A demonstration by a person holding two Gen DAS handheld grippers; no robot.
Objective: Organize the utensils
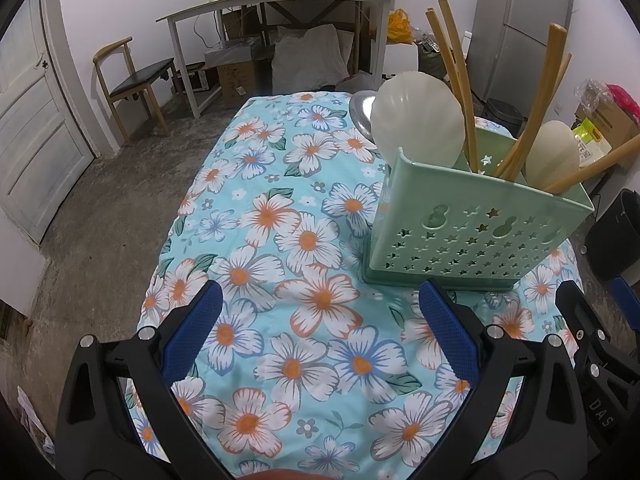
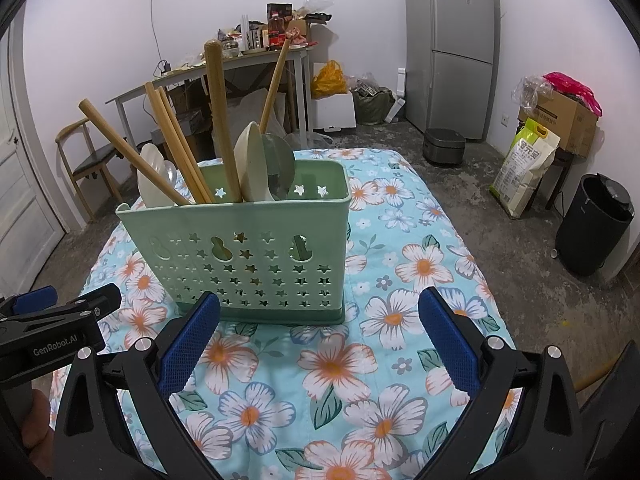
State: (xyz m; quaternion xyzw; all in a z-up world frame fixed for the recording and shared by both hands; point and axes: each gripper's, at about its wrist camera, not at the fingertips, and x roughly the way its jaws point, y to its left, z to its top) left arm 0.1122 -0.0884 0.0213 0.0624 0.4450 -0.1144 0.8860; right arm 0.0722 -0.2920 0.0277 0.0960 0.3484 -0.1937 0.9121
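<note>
A green perforated utensil holder stands upright on the flowered tablecloth. Inside it are wooden chopsticks, wooden-handled utensils and pale shell-shaped spoons. My left gripper is open over bare cloth, left of and in front of the holder. My right gripper is open too, just in front of the holder's lower right corner. Nothing sits between either pair of fingers. The left gripper's body shows at the left edge of the right wrist view.
A metal dish lies behind the holder on the table. Past the table stand a wooden chair, a cluttered white desk, a grey fridge, a black bin and cardboard boxes. The floor is bare concrete.
</note>
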